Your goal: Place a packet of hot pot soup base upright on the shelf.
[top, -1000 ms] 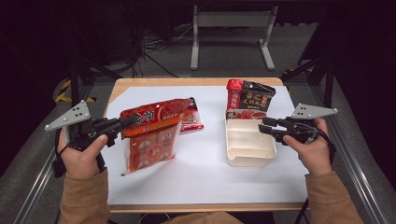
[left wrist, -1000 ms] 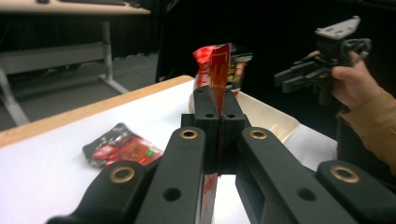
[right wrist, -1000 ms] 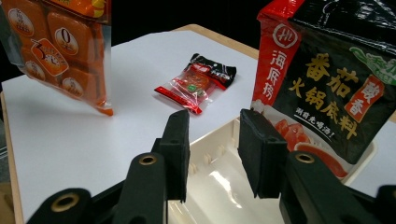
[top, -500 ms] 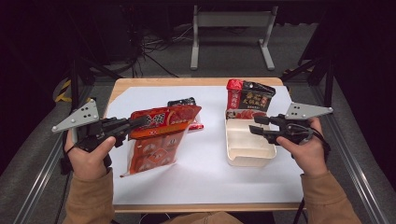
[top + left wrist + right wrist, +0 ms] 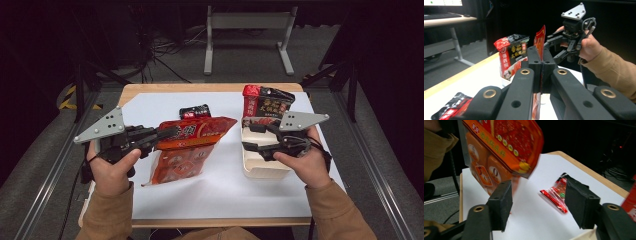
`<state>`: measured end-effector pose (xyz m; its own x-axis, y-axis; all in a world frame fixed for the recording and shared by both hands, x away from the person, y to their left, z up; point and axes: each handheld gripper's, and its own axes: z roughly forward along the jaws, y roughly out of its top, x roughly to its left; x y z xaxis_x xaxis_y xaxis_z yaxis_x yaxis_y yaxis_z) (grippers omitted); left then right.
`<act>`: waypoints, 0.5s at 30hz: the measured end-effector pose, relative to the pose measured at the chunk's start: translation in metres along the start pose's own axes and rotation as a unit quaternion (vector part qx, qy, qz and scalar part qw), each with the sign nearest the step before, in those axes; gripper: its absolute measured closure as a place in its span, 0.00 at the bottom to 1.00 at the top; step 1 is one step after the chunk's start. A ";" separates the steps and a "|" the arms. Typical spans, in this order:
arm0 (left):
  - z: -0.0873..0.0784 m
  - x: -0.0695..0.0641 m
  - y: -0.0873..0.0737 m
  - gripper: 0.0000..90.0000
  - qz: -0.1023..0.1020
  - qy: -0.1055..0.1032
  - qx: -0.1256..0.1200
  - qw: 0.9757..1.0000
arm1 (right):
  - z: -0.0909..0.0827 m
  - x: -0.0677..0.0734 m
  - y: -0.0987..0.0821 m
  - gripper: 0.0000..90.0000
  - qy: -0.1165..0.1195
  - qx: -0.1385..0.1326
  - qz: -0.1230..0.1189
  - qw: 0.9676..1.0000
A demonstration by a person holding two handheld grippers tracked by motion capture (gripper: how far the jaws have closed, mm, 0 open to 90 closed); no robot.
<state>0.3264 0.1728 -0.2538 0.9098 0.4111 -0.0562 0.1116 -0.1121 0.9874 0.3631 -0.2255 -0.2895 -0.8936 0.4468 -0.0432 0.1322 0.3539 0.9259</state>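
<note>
One big orange snack bag (image 5: 187, 145) hangs in the air over the white sheet (image 5: 220, 185), lifted higher and carried more toward the middle than a second ago. The left gripper (image 5: 167, 134) is clamped tight on the bag's top edge. A small red packet (image 5: 195, 111) that was hidden behind the bag now shows on the sheet. The right gripper (image 5: 252, 137) sits above the white tray (image 5: 260, 167), nearer the bag than before; its jaws have just been opening, with nothing between them.

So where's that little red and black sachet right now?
In the high view the small sachet lies on the white sheet near the table's far edge, just behind the big orange bag held by the left gripper.
</note>
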 end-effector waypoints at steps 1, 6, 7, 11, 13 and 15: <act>0.002 0.000 0.000 1.00 0.000 -0.003 -0.002 1.000 | 0.006 0.002 0.001 0.39 0.007 -0.003 -0.003 1.000; 0.008 -0.003 -0.001 1.00 0.002 -0.014 -0.001 1.000 | 0.015 0.003 0.003 0.36 0.017 -0.012 -0.011 1.000; 0.011 -0.006 -0.001 1.00 0.004 -0.018 -0.003 1.000 | 0.018 0.003 0.004 0.35 0.022 -0.017 -0.012 1.000; 0.016 -0.008 -0.001 1.00 0.009 -0.030 -0.005 1.000 | 0.023 0.003 0.006 0.35 0.045 -0.038 -0.010 0.998; 0.018 -0.009 -0.001 1.00 0.013 -0.034 -0.002 0.999 | 0.025 0.003 0.008 0.35 0.055 -0.048 -0.011 0.997; 0.021 -0.010 -0.002 1.00 0.016 -0.039 0.002 0.999 | 0.027 0.003 0.009 0.36 0.063 -0.054 -0.009 0.997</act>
<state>0.3252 0.1500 -0.2578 0.9411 0.3362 -0.0361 0.0837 -0.1282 0.9882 0.3730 -0.1987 -0.2920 -0.9433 0.3315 -0.0181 0.0757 0.2678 0.9605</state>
